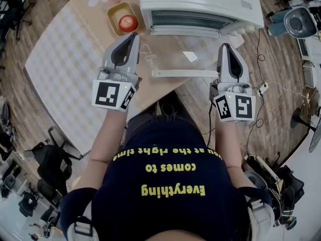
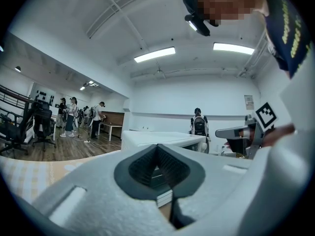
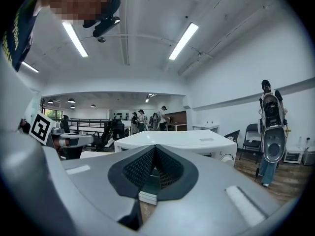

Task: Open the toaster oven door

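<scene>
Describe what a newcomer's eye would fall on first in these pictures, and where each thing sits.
The white toaster oven at the far side of the table stands out, its glass door folded down open. The left gripper and right gripper, both shut and empty, flank the door's handle. Left of the oven, a red fruit sits in a yellow dish.

A red fruit point(image 1: 128, 22) sits in a yellow dish point(image 1: 119, 9)
</scene>
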### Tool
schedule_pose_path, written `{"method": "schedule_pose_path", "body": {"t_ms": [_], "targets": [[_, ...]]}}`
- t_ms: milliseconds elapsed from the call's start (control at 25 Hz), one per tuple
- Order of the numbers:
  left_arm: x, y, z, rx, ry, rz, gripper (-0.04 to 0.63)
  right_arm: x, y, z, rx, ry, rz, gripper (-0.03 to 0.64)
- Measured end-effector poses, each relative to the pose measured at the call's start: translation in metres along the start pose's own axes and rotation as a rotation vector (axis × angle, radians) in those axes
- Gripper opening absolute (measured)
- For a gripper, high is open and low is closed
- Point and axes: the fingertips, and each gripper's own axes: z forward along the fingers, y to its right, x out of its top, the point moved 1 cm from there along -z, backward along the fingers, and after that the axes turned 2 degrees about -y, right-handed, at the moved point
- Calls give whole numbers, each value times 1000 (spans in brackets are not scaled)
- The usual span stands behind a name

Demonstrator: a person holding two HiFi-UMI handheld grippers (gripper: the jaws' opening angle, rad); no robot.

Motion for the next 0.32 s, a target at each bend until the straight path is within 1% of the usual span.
{"method": "schedule_pose_path", "body": {"t_ms": [320], "targets": [[3, 3, -2, -16, 0, -1, 0, 6, -2, 1, 6, 9, 10, 11]]}}
